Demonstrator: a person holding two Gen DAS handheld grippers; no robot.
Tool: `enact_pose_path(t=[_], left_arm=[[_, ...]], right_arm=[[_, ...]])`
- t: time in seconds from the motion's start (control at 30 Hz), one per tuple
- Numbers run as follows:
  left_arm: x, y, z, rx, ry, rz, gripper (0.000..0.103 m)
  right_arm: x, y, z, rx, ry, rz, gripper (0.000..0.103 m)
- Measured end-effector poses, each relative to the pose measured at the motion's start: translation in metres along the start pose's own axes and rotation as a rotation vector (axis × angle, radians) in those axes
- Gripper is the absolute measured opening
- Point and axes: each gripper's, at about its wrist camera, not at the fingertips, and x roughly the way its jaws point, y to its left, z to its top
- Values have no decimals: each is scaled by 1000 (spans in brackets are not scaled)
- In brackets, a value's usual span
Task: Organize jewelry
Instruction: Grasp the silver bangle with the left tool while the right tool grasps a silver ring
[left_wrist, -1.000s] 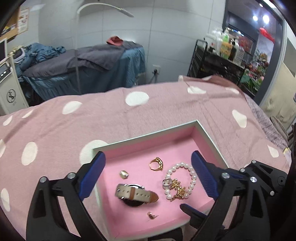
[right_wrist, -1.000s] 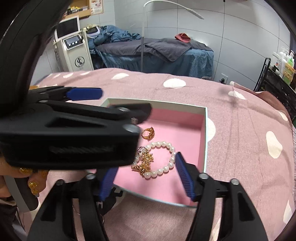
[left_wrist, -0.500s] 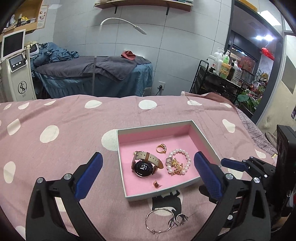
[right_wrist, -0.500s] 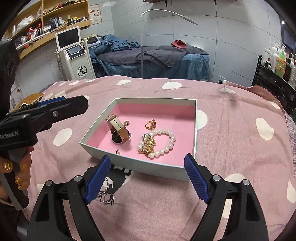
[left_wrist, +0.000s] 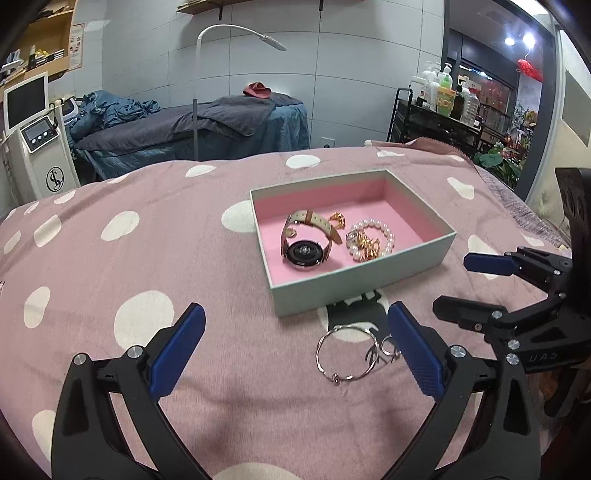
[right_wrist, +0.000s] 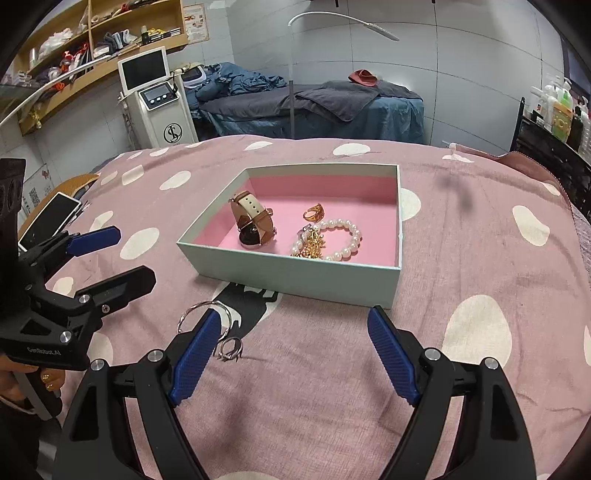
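A silver bangle (left_wrist: 345, 356) and small ring (right_wrist: 231, 348) lie on the bed (left_wrist: 110, 266), just outside my pink-lined box (left_wrist: 364, 275). My left claw (left_wrist: 295, 347) and right claw (right_wrist: 293, 354) hover open, empty. Thin wire on soft fabric could slip my pinch.

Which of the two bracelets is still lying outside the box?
The silver bangle, on the blanket in front of the box. The pearl bracelet lies inside it.

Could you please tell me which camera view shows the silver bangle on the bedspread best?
The left wrist view: the silver bangle lies whole and unobstructed. In the right wrist view, a blue finger of the right tongs hides part of it.
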Motion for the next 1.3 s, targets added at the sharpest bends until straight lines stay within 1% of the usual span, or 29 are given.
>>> enact_pose_path(t=[0.17, 0.3, 0.37, 0.43, 0.5, 0.67, 0.87, 1.0, 1.07, 1.2, 1.23, 1.3], left_arm=[[2, -1, -23, 12, 39, -18, 97], [5, -4, -36, 39, 63, -4, 97], [6, -4, -41, 40, 73, -1, 97], [6, -3, -45, 40, 83, -4, 97], [7, -4, -49, 52, 95, -1, 97], [10, -3, -56, 74, 122, 6, 97], [14, -4, -57, 75, 140, 1, 97], [18, -6, -58, 85, 154, 2, 97], [19, -6, -58, 89, 159, 0, 97], [22, -8, -57, 91, 162, -3, 97], [22, -8, -57, 89, 163, -1, 97], [23, -7, -56, 83, 164, -2, 94]], right_arm=[[4, 11, -9, -41, 27, 8, 80], [8, 22, -16, -95, 52, 6, 79], [11, 27, -19, -125, 73, 9, 77], [16, 33, -22, -160, 98, 8, 69], [21, 36, -24, -180, 120, 12, 65], [32, 42, -24, -211, 162, 13, 58], [43, 52, -18, -253, 179, 7, 50], [47, 56, -15, -269, 183, 12, 37], [48, 57, -15, -270, 184, 14, 34], [47, 55, -15, -257, 182, 25, 21], [46, 55, -15, -253, 181, 27, 19], [45, 54, -15, -245, 178, 28, 19]])
